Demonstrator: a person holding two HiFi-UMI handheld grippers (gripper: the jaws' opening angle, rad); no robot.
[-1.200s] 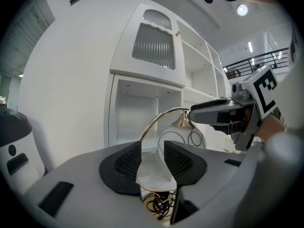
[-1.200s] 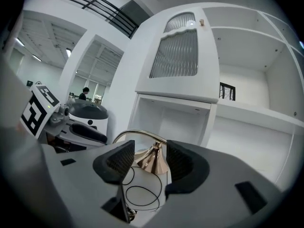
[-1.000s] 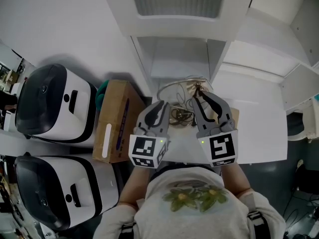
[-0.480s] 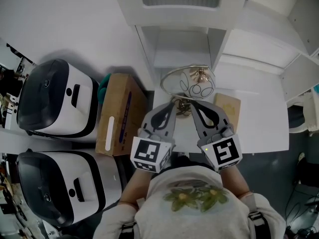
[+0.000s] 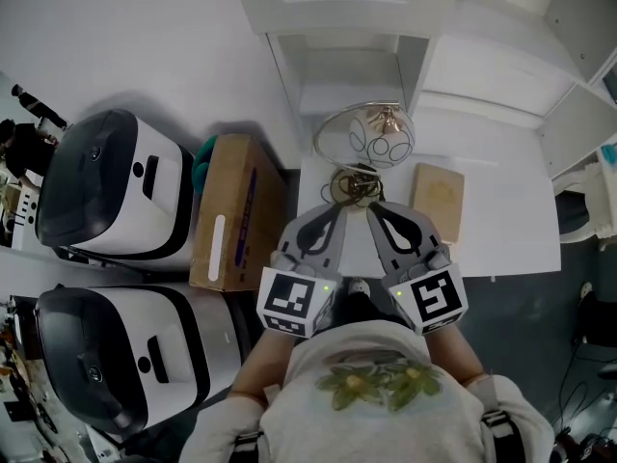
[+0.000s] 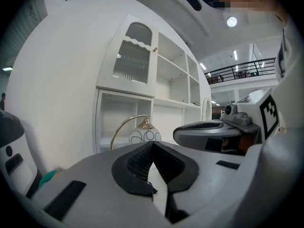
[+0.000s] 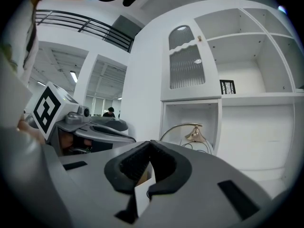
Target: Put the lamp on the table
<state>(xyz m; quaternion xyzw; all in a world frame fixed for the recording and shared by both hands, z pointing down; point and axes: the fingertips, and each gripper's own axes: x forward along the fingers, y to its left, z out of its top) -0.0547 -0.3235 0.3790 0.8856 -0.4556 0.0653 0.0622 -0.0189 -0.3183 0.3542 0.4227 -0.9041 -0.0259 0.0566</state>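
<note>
Left gripper (image 5: 337, 212) and right gripper (image 5: 372, 210) are closed and empty. The lamp (image 5: 378, 145) stands on the table (image 5: 501, 222) (seemingly placed), so back away without nudging it.

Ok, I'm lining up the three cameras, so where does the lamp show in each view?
Head view: lamp upper centre.
Left gripper view: lamp just left of centre, low.
Right gripper view: lamp right of centre, low.
Shared landmark: the open cabinet niche right behind it.

Lamp (image 6: 145, 136) base hidden behind left claw (image 6: 152, 145); white cabinet (image 5: 347, 15) cropped at top edge.
</note>
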